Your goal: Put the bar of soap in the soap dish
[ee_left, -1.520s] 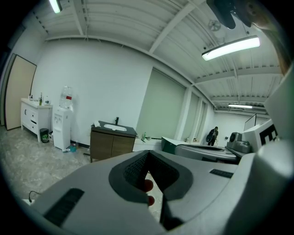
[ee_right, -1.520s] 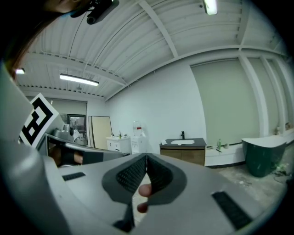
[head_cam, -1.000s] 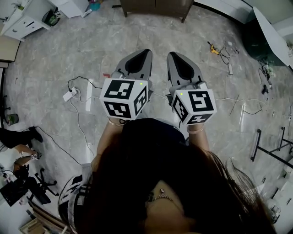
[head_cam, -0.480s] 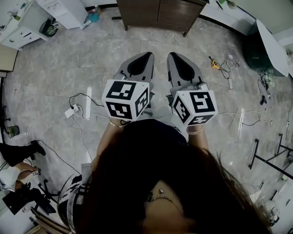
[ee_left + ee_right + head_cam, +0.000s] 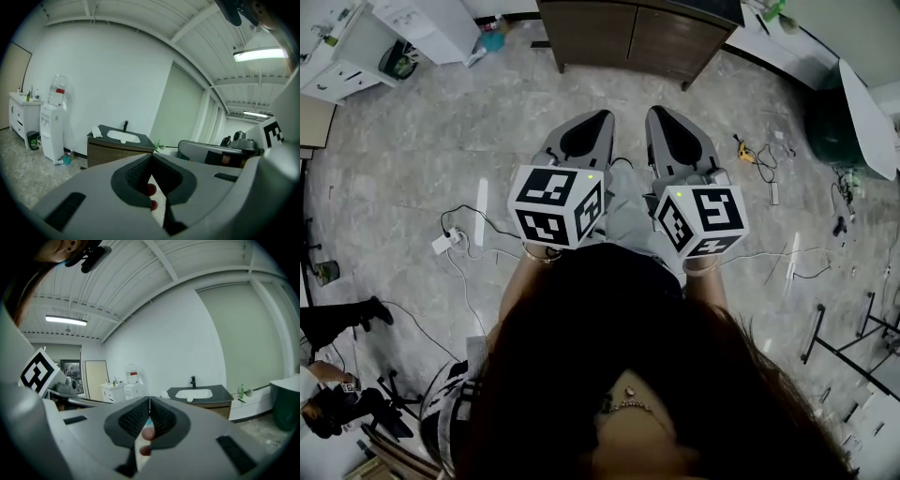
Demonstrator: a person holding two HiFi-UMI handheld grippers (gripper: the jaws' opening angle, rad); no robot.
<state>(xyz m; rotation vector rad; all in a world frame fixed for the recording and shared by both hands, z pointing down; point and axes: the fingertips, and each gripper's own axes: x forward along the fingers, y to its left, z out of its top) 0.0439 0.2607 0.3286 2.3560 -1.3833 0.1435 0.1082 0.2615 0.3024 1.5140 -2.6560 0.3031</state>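
A dark vanity with a white sink (image 5: 121,137) stands against the far wall, and its wooden front (image 5: 628,37) shows at the top of the head view. A small white thing (image 5: 189,399) lies at the sink's front rim; it is too small to tell whether it is the soap or the dish. A pale bundle (image 5: 96,132) sits on the counter's left end. My left gripper (image 5: 592,122) and right gripper (image 5: 660,118) are held side by side in front of the person, pointing at the vanity from well short of it. Both are shut with nothing between the pads.
A water dispenser (image 5: 53,124) and a white cabinet (image 5: 18,112) stand left of the vanity. A green bottle (image 5: 242,391) is to its right. Cables and a power strip (image 5: 445,242) lie on the floor at left, tools (image 5: 755,155) at right, beside a dark green bin (image 5: 834,122).
The person has walked forward with both grippers held still in front. The vanity has come further into the top of the head view, and the floor cables have slid back.
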